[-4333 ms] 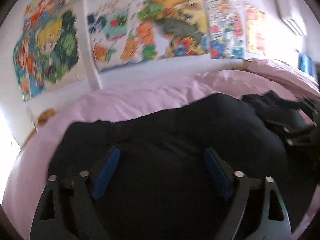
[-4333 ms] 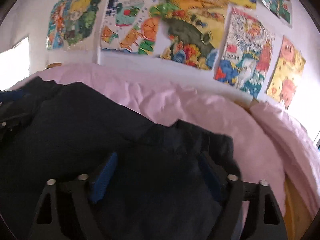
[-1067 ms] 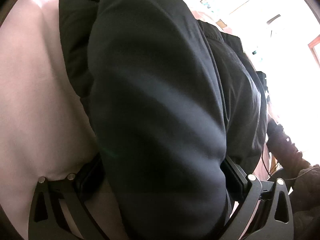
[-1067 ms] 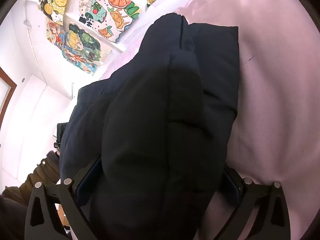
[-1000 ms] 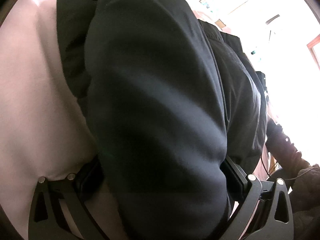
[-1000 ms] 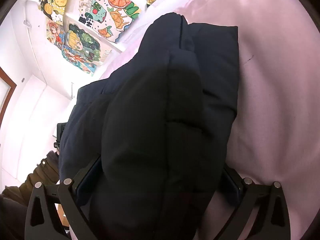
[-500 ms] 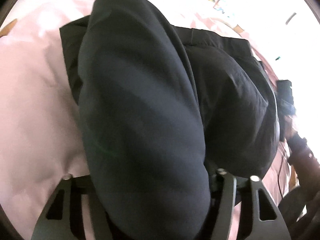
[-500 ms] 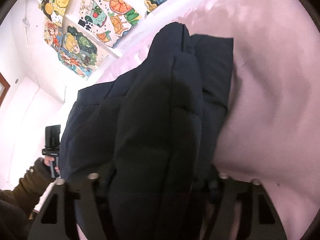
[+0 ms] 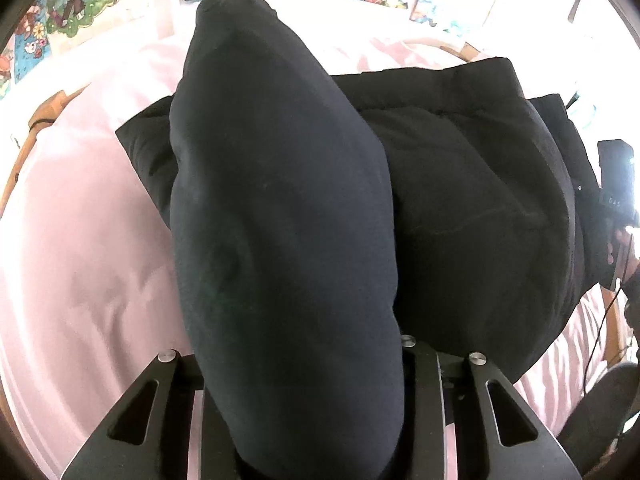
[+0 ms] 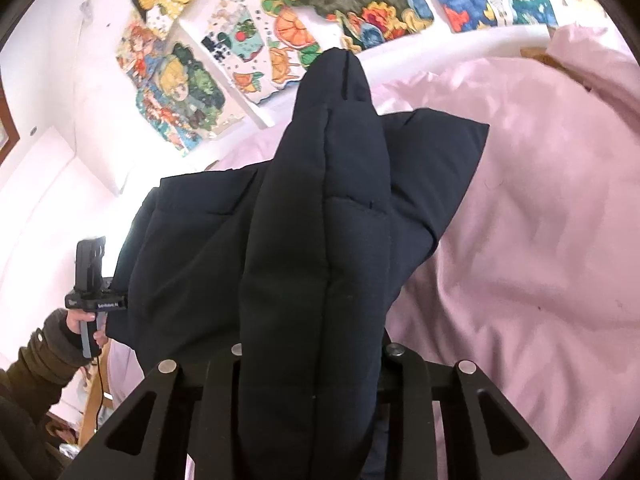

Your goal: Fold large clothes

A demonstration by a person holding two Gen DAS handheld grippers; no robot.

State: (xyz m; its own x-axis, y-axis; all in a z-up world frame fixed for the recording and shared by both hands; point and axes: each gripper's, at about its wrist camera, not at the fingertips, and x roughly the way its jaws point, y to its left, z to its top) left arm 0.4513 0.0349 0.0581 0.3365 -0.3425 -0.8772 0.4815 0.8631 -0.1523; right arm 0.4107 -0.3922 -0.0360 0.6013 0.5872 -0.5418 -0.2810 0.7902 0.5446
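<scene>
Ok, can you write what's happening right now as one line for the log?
step: fold | left gripper: closing on dark jacket | right gripper: closing on it | surface: pink sheet

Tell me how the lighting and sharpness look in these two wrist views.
Left wrist view: upper right edge blown out white, dark jacket nearly featureless, fisheye bending the pink bedsheet. Right wrist view: evenly lit, posters and jacket seams sharp.

both grippers closing on jacket [image 9: 280,200], lifted
</scene>
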